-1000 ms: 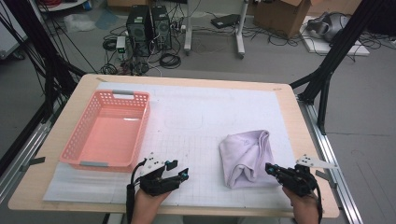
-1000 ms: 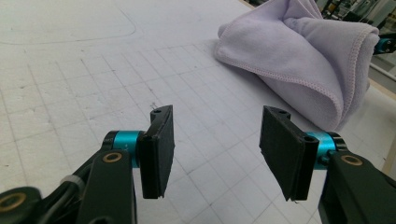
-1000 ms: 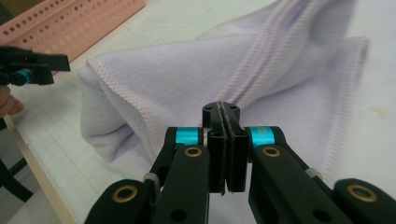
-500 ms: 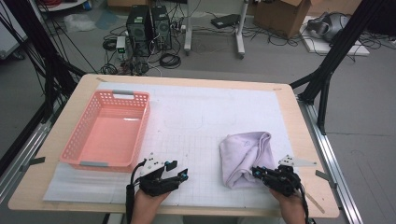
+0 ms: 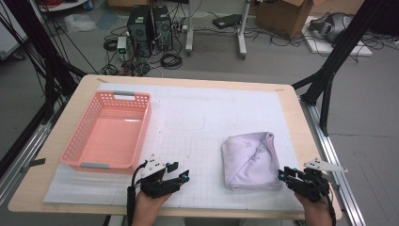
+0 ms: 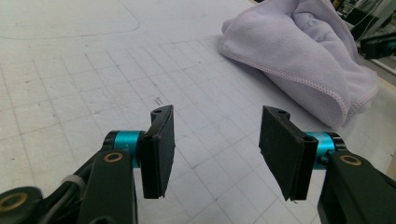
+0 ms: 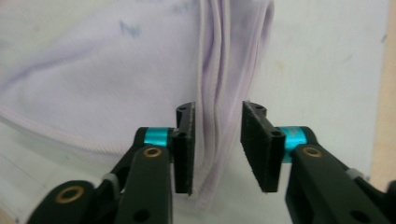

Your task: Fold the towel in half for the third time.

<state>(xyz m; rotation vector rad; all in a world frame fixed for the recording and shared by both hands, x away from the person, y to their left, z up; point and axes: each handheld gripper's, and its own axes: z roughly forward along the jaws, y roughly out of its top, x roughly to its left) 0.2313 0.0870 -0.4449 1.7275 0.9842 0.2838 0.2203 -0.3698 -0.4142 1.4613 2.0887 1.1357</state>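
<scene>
The folded towel lies at four o'clock on the table, ready for handling, with the empty basket at nine. The right gripper, its jaws just opening, straddles the towel's layered edge unclamped, while the left gripper waits apart at six
</scene>
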